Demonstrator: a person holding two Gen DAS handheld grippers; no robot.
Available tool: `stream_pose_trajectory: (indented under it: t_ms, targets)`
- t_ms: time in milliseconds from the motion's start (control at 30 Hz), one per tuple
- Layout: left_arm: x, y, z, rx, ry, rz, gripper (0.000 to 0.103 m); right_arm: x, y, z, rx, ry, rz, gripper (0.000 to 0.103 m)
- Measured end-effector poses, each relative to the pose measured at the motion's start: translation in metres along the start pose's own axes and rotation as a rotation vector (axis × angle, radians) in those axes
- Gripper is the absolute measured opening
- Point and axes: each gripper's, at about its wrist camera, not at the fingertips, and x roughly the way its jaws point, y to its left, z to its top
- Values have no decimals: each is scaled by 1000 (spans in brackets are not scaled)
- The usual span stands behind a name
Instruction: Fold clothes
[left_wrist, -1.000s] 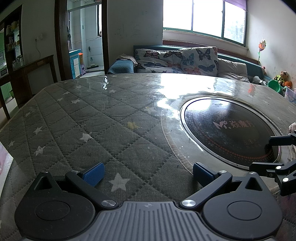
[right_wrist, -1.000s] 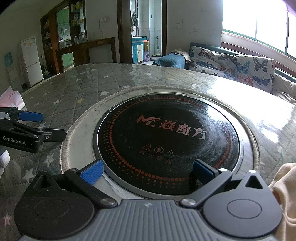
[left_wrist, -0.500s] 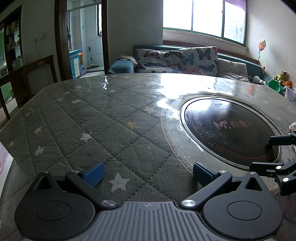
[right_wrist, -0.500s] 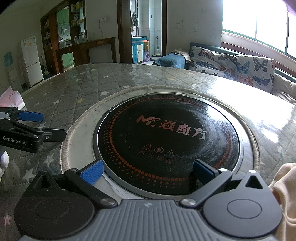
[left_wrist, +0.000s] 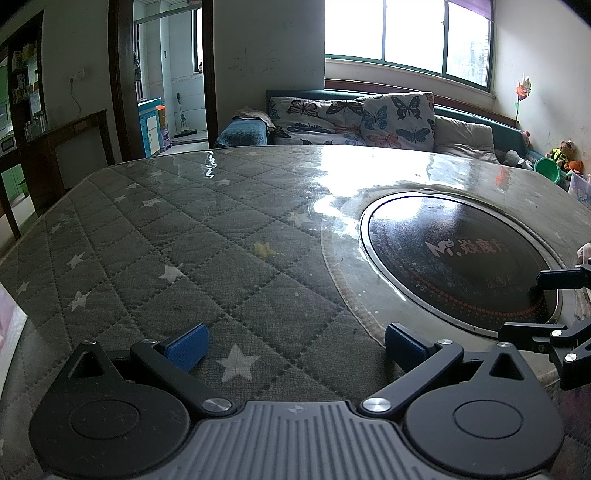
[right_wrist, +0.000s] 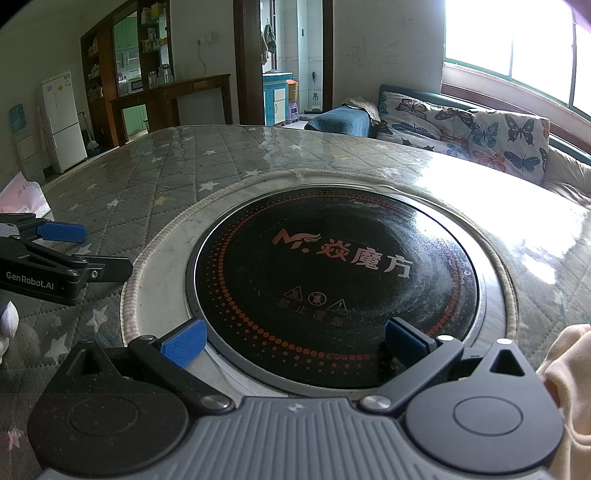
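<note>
A pale cream garment (right_wrist: 569, 373) shows only at the right edge of the right wrist view, beside my right gripper. My left gripper (left_wrist: 295, 347) is open and empty, low over the grey star-quilted table cover (left_wrist: 177, 236). My right gripper (right_wrist: 295, 341) is open and empty, over the near rim of the round black induction plate (right_wrist: 332, 266). The left gripper also shows at the left of the right wrist view (right_wrist: 70, 251), and the right gripper's fingers (left_wrist: 532, 334) show at the right of the left wrist view.
The induction plate (left_wrist: 458, 258) is set into the table's middle under a glossy clear cover. A pink-white bag (right_wrist: 26, 194) lies at the table's left edge. A sofa with butterfly cushions (left_wrist: 354, 118) stands behind the table.
</note>
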Motion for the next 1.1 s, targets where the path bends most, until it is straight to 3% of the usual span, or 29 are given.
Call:
stream_pose_trajectory:
  t_ms: [1100]
  targets:
    - [0,-2,1,3,1,6,103,0,-1,0,0,0,0,103]
